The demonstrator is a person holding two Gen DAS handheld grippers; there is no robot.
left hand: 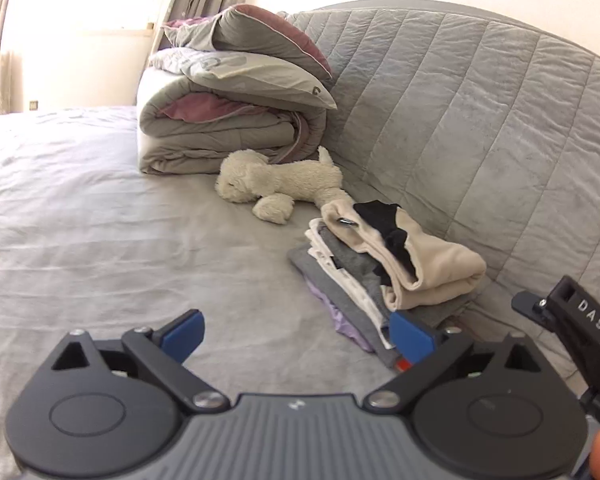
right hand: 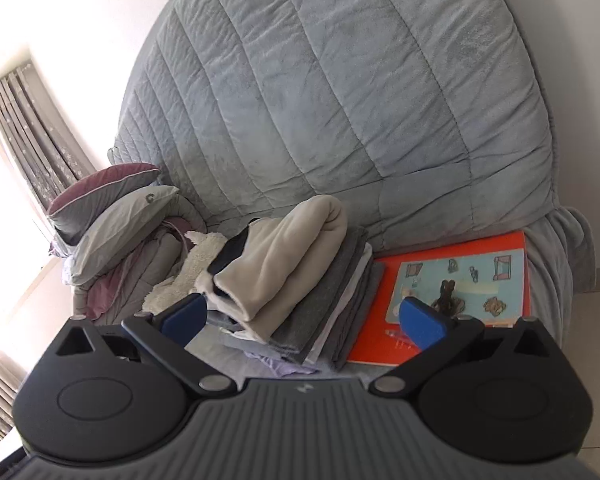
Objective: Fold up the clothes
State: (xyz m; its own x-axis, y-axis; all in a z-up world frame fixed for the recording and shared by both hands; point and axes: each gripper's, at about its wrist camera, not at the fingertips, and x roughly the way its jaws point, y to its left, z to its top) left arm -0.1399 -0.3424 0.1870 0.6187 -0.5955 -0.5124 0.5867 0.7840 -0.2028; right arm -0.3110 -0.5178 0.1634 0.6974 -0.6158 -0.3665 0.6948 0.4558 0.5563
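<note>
Left wrist view: folded clothes stack (left hand: 384, 276) sits on the bed (left hand: 100, 220); both my tools, left (left hand: 298, 334) and right (right hand: 304, 318), are spread wide, grasping nothing; no loose garment shows.

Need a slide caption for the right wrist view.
Open right gripper over a stack of folded clothes on the bed, orange book alongside.

Left half of the left wrist view is bare wrinkled grey bedsheet (left hand: 80, 220) — open passage. Right side crowded: stacked folded clothes (left hand: 380, 272), white plush toy (left hand: 284, 184), folded grey-pink duvet (left hand: 220, 136) — quilted grey headboard (left hand: 480, 120) behind.
</note>
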